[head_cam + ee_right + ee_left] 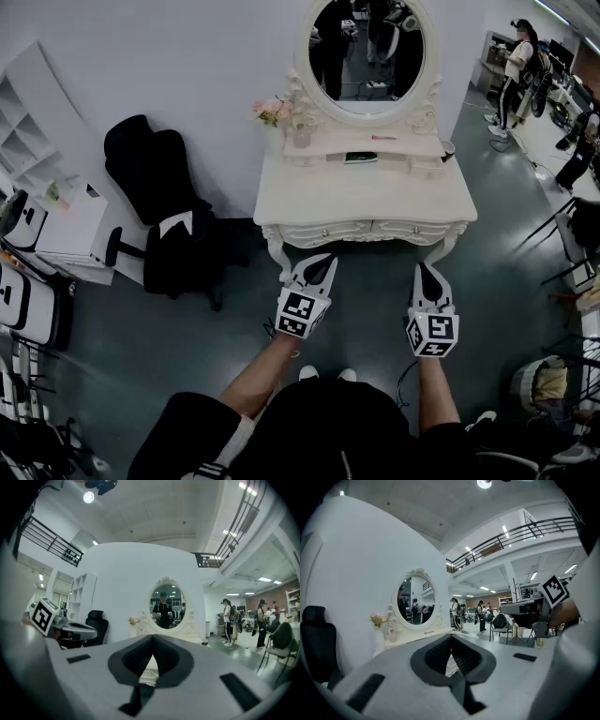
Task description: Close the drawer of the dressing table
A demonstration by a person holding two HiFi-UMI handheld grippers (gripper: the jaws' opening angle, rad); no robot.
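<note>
The white dressing table (366, 202) stands against the wall ahead, with an oval mirror (366, 47) on top. Its two drawer fronts (323, 232) lie flush under the tabletop's front edge. My left gripper (323, 259) is held just short of the left drawer front, not touching it, jaws together and empty. My right gripper (427, 269) hovers a little short of the right drawer front (408, 229), also shut on nothing. In the left gripper view the left gripper (451, 636) points at the table and mirror (416, 603). The right gripper (153, 637) faces the mirror (167, 607) straight on.
A black office chair (159, 202) stands left of the table. White shelving (37, 122) and boxes fill the far left. Pink flowers (272, 111) and a dark flat item (361, 157) sit on the table's upper shelf. People (516, 66) and chairs are at the right.
</note>
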